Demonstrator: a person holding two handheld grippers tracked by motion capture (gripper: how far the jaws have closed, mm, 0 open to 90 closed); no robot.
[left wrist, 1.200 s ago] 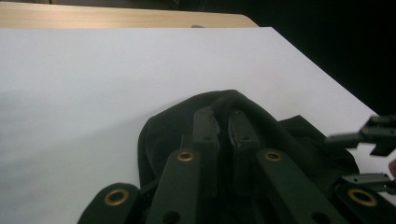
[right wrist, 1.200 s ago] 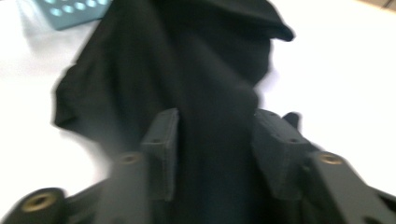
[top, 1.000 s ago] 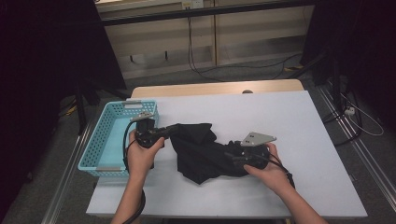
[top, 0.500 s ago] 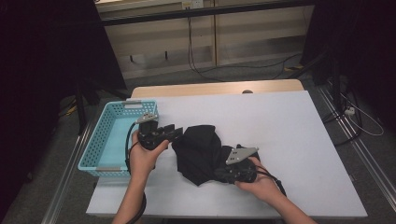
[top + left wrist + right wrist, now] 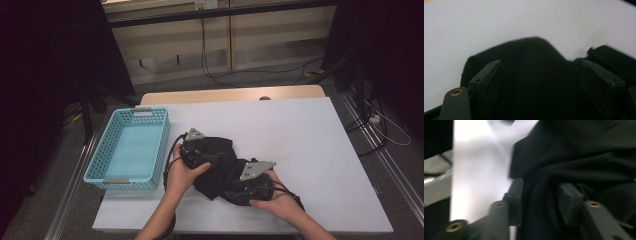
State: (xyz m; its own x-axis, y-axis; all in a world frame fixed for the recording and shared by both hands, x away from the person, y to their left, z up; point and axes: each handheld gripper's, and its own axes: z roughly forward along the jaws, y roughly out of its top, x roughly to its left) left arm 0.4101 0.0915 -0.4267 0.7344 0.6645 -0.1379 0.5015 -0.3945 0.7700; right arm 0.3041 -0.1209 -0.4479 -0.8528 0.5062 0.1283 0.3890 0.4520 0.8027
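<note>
The black cloth [image 5: 220, 167] sits bunched up near the front middle of the white table [image 5: 310, 150], just right of the blue basket [image 5: 131, 150]. It looks soft, light and floppy, so grabbing a folded edge beats grabbing the loose middle. The left gripper [image 5: 541, 82] has just been opening, jaws spread over the cloth. The right gripper [image 5: 540, 197] has also been opening, with a fold between its half-spread jaws.
</note>
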